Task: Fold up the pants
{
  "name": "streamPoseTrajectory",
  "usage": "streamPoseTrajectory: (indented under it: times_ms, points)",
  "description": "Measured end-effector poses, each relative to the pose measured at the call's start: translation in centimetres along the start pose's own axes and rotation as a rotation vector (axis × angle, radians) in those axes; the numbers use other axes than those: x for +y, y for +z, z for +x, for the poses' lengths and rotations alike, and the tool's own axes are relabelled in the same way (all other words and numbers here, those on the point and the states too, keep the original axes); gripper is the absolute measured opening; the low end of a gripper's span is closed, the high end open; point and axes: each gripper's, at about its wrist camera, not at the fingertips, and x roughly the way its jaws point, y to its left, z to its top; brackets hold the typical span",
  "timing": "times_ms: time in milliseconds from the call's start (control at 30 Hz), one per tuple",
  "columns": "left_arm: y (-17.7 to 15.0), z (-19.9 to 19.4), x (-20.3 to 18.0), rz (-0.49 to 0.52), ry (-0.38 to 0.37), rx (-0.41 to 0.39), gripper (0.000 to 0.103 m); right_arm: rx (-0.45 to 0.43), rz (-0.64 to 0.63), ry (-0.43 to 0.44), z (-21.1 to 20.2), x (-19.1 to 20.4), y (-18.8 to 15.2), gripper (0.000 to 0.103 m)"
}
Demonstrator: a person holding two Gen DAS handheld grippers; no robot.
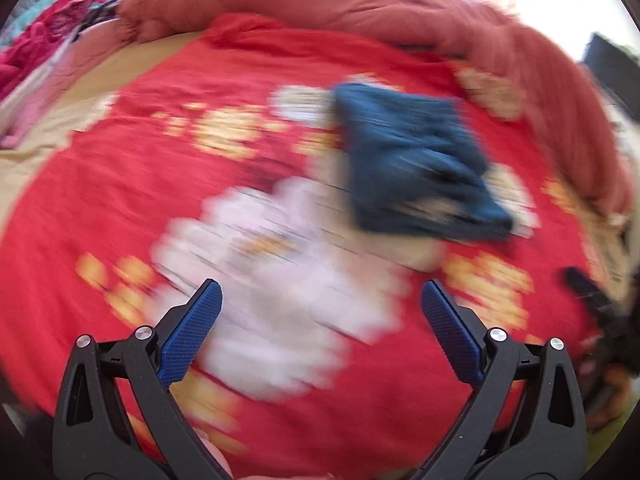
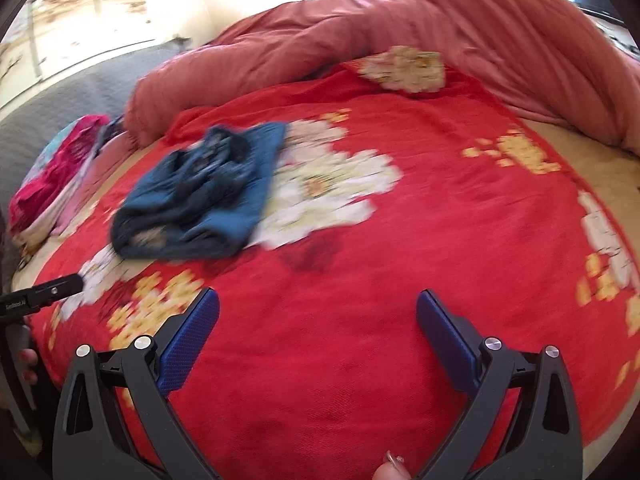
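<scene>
left tool (image 1: pixel 320 312) apart, above blanket (image 1: pixel 120 184) | right tool (image 2: pixel 318 320) apart | pants (image 2: pixel 200 196) folded, untouched

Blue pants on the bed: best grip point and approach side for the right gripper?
Take the blue pants at the flat, single-layer edge on their right side, beside the white flower print. The right gripper, open, would come in low from the right; the middle is bunched and likely to snag.

Left gripper (image 1: pixel 321 308) and right gripper (image 2: pixel 318 316), jaws wide, empty
</scene>
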Motion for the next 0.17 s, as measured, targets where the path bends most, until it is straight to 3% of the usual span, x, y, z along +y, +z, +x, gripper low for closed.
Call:
streamPoseTrajectory:
  times_ms: [67, 167]
  points:
    - [2.7, 1.0, 3.5, -0.046, 0.056, -0.001, 0.093, 0.004, 0.034, -0.076, 0.1, -2.9, 2.0, 0.098]
    - [7.4, 3.4, 9.7, -0.153, 0.179, 0.011, 0.093, -0.016, 0.124, -0.266, 1.1, -9.9, 5.9, 0.098]
